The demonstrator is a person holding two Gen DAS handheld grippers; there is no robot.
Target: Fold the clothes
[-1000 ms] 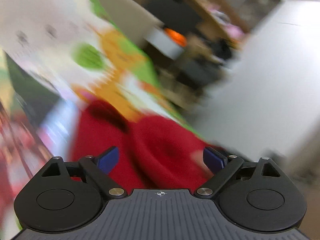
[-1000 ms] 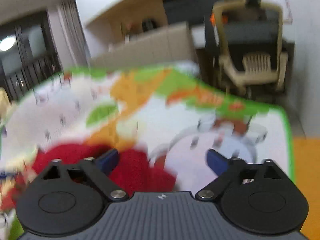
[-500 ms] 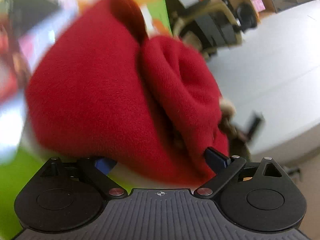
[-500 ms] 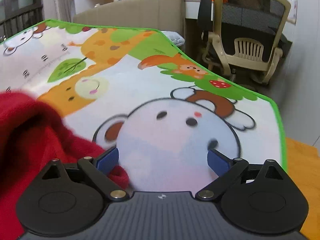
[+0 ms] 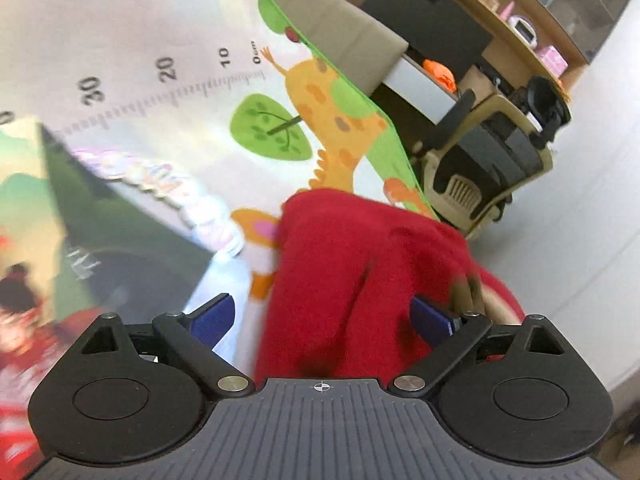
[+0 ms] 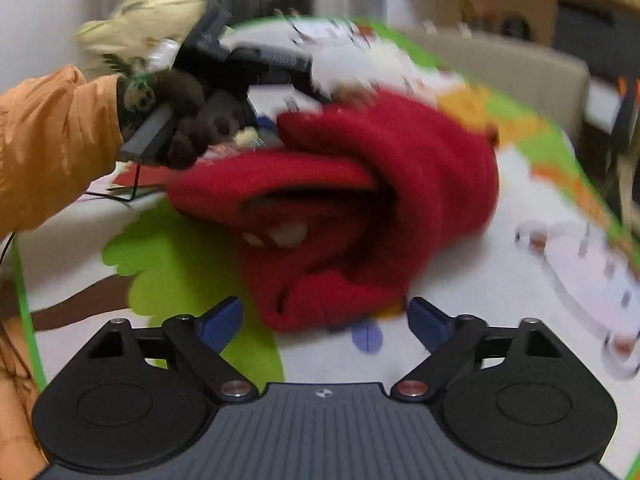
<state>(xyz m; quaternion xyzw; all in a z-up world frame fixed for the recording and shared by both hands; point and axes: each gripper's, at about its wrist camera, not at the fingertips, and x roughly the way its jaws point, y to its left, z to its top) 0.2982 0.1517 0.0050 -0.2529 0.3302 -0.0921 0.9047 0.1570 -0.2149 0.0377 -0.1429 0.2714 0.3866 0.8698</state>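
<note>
Since half a second ago the right gripper (image 6: pixel 324 318) has swung round onto the bunched red fleece (image 6: pixel 360 200) on the cartoon play mat (image 6: pixel 520 280). Both it and the left gripper (image 5: pixel 320 316) are spread wide, gripping nothing, so I'd pinch one clean edge each before lifting.

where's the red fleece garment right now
The red fleece garment lies bunched on the cartoon animal play mat, ahead of the open right gripper, and between the left gripper's fingers.

Fuzzy red fleece garment (image 6: pixel 360 184) (matt) on glossy play mat (image 6: pixel 500 280)
</note>
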